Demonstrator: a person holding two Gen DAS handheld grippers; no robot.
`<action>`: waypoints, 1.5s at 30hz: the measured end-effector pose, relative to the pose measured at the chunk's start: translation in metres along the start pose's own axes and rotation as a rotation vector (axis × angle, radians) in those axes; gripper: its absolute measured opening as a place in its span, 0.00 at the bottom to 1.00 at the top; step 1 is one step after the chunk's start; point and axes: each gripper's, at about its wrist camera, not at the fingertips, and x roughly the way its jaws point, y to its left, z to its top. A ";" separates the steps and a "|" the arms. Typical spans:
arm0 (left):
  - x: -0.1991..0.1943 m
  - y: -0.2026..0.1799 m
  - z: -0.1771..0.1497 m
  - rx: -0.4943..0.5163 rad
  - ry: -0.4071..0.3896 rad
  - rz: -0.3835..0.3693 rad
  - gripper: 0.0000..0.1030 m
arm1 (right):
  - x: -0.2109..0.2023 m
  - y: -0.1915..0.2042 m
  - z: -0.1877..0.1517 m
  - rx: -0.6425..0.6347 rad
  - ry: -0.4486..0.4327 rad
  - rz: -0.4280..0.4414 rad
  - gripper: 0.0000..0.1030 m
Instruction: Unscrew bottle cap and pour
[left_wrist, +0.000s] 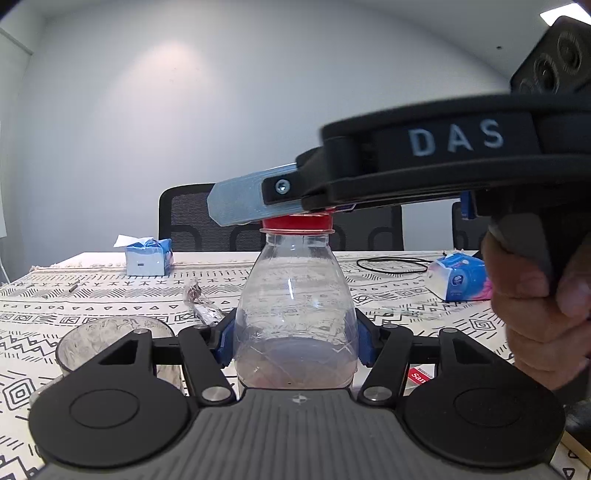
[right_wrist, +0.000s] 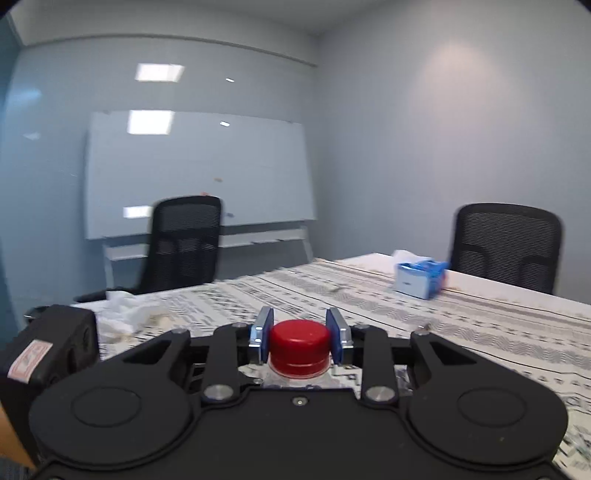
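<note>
A clear plastic bottle (left_wrist: 295, 295) stands upright on the patterned tablecloth, closed by a red cap (left_wrist: 295, 222). My left gripper (left_wrist: 295, 343) is shut on the bottle's lower body, a blue pad pressing each side. My right gripper (right_wrist: 300, 334) comes in level from the right and is shut on the red cap (right_wrist: 299, 345), one blue pad on either side of it. In the left wrist view its pale blue finger (left_wrist: 243, 201) covers the cap's top. An empty clear cup (left_wrist: 110, 343) stands just left of the bottle, partly behind my left gripper's body.
A person's hand (left_wrist: 535, 314) holds the right gripper's handle. On the tablecloth (left_wrist: 92, 295) lie a blue tissue box (left_wrist: 147, 258), a tissue pack (left_wrist: 461, 277), a black cord loop (left_wrist: 391, 266) and a crumpled wrapper (left_wrist: 199, 299). Black chairs (right_wrist: 506, 243) ring the table; crumpled tissue (right_wrist: 125, 306) lies far left.
</note>
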 end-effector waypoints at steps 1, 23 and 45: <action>0.000 0.000 0.000 0.000 0.000 -0.003 0.55 | -0.001 -0.006 -0.001 0.007 -0.009 0.040 0.32; 0.001 0.000 -0.001 0.001 -0.001 0.018 0.56 | 0.003 0.036 0.005 -0.031 0.039 -0.213 0.32; 0.003 -0.006 0.000 -0.009 0.002 0.063 0.56 | 0.029 0.063 0.020 0.034 0.116 -0.435 0.32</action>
